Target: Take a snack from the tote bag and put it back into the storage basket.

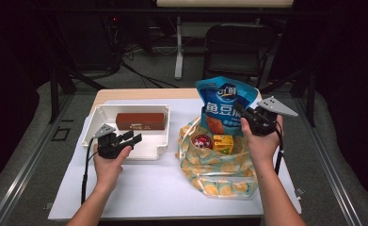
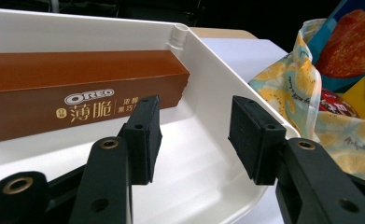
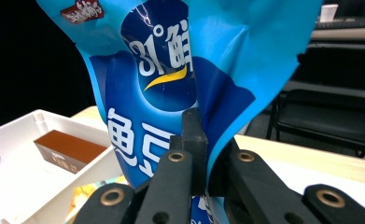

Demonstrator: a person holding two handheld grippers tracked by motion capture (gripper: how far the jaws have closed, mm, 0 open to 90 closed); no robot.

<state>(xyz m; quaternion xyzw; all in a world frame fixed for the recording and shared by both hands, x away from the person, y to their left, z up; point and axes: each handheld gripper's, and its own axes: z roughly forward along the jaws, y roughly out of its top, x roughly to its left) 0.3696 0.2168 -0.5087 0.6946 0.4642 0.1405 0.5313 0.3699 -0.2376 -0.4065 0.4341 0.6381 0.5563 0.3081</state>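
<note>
My right gripper (image 1: 242, 113) is shut on a blue snack bag (image 1: 225, 103), pinching its right edge and holding it upright above the patterned cloth bag (image 1: 219, 174). In the right gripper view the blue snack bag (image 3: 180, 60) rises between the closed jaws of my right gripper (image 3: 207, 154). My left gripper (image 1: 131, 138) hovers open over the near right part of the white tray (image 1: 160, 123), with nothing between its fingers. In the left gripper view my left gripper (image 2: 194, 135) faces the brown Oreo box (image 2: 77, 93), which lies in the tray (image 2: 227, 65).
The lemon-print cloth bag (image 2: 287, 84) holds a red round pack (image 1: 202, 141) and a yellow box (image 1: 222, 142). The brown box (image 1: 140, 121) lies along the tray's far side. A black folding chair (image 1: 233, 47) stands beyond the table's far edge.
</note>
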